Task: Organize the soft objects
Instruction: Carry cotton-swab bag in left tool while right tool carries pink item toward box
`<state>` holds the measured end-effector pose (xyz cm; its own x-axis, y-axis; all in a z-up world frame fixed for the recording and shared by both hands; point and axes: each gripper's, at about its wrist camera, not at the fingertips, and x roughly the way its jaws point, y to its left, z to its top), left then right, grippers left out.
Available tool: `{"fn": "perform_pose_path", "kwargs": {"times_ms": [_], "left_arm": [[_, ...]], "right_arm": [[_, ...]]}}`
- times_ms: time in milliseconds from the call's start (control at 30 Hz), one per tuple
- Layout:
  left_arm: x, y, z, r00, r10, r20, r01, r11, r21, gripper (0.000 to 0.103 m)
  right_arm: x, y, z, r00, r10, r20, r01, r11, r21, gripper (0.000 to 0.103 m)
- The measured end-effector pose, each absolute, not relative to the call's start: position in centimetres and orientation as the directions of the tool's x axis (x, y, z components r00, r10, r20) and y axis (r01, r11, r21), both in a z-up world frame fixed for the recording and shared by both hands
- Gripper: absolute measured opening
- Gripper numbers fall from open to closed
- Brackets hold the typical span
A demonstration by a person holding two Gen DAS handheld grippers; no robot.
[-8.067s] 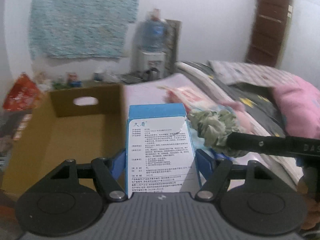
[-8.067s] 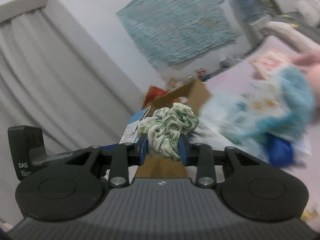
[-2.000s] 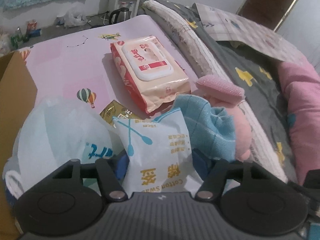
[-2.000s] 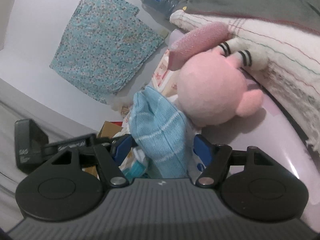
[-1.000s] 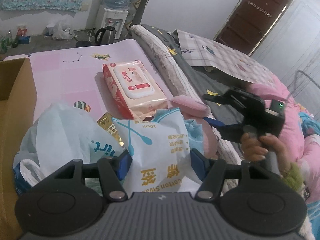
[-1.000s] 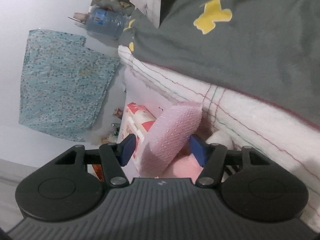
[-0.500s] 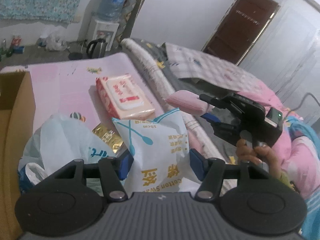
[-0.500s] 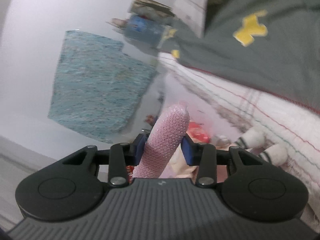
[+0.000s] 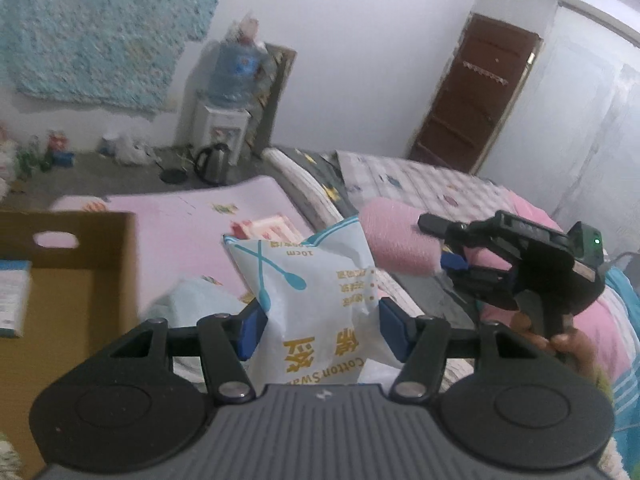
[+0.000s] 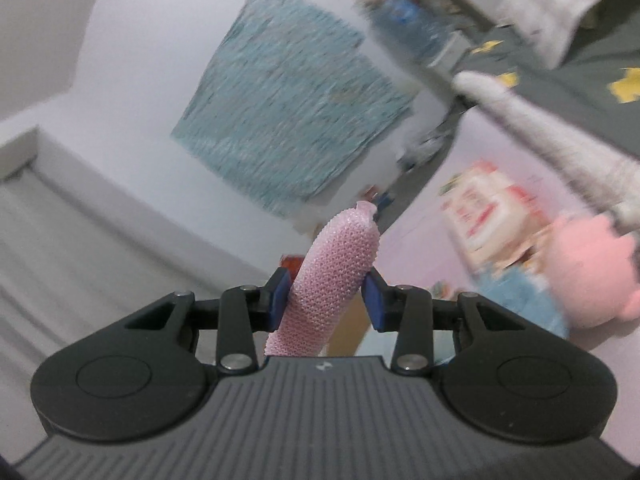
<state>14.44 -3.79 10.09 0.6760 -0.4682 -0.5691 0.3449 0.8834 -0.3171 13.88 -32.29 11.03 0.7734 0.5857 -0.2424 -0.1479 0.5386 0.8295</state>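
While the brown cardboard box (image 9: 68, 272) sits cut off at the edge, the left claw (image 9: 320, 328) pinches a white cotton swab bag (image 9: 316, 300) above the pink mat. The right claw (image 10: 326, 294), just squeezed tighter, pinches a pink sponge (image 10: 332, 280). Behind it all looks blurry.

A: How is the light?
B: Dim, cool and flat, a bluish cast everywhere. Shadows are soft; no glare that I can find.
A: Sharpness?
B: Poor. In the left wrist view the teal wall cloth (image 9: 100, 32) at 10 o'clock and the water bottle (image 9: 236, 68) at 12 smear with motion. The right wrist view is worse: the wipes pack (image 10: 492, 208) at 3 o'clock streaks, though the pink sponge (image 10: 332, 276) near the lens stays crisp.
A: Edges?
B: Fisheye bending, dark corners; the door (image 9: 476, 100) leans at 1 o'clock.
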Motion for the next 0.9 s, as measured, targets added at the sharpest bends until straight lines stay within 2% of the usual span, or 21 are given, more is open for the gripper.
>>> {"fn": "perform_pose_path", "kwargs": {"times_ms": [233,400,633,900], "left_arm": [[12.9,2.4,12.2,0.760,-0.346,-0.550,0.245,0.936,-0.252,0.061],[14.3,7.5,12.1,0.774,-0.245,-0.584,0.131,0.964,-0.231,0.061],[19.0,13.7,9.0,0.722,-0.143,-0.677,-0.005,0.977,-0.211,0.061],[22.2,19.6,6.0,0.692,-0.067,-0.719,-0.117,0.972,-0.203,0.061]], "right_arm": [[13.3,-24.0,14.2,0.670,0.689,-0.275,-0.243,0.555,0.796,0.038],[14.4,-17.2,15.4,0.584,0.745,-0.322,-0.296,0.565,0.770,0.038],[18.1,-7.9,15.5,0.473,0.754,-0.455,-0.327,0.630,0.704,0.038],[25.0,1.2,13.6,0.370,0.672,-0.642,-0.322,0.741,0.590,0.038]]}}
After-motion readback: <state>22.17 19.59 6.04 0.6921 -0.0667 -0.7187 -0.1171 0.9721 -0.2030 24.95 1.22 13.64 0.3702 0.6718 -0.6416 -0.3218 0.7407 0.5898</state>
